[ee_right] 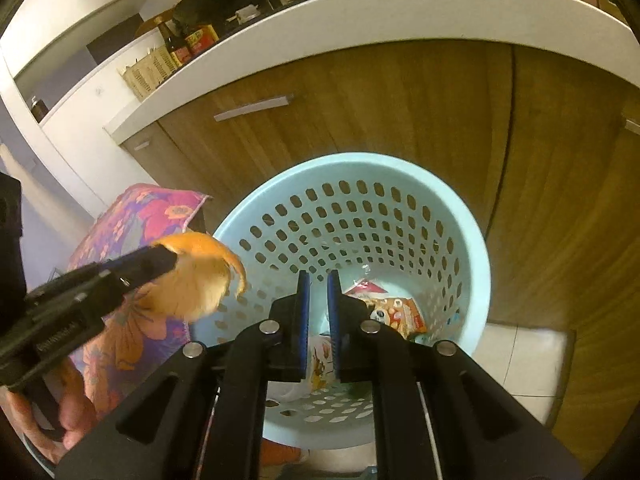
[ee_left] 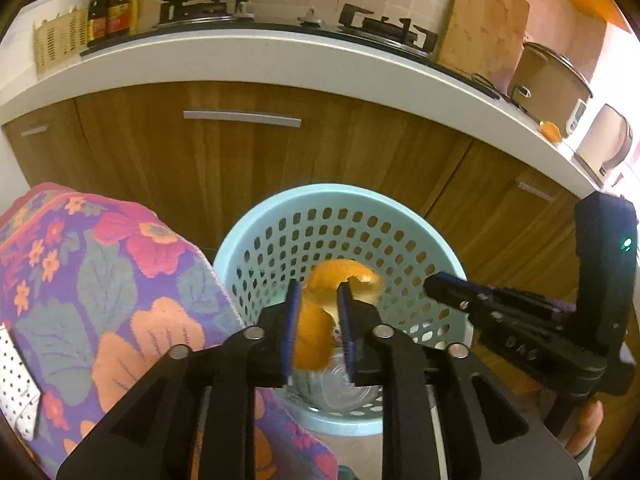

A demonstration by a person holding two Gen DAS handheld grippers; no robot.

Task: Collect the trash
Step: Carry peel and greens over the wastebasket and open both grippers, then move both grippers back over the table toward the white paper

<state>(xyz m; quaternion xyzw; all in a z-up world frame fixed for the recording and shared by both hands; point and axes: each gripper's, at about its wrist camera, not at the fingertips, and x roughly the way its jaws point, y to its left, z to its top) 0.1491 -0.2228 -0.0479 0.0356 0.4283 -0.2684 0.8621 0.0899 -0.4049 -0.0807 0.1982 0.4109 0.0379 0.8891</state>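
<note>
Left claw (ee_left: 318, 300) clamped; right claw (ee_right: 318, 280) narrowly parted, empty.

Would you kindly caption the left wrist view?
Left gripper holds orange peel above blue trash basket.

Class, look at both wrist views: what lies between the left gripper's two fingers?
An orange peel, pinched by the left gripper above the blue basket; both wrist views show it.

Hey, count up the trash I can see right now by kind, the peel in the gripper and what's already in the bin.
Orange peel, held by left gripper: 1
Snack wrappers in the blue basket: 2
Clear plastic piece at the basket bottom: 1
Total: 4
</note>
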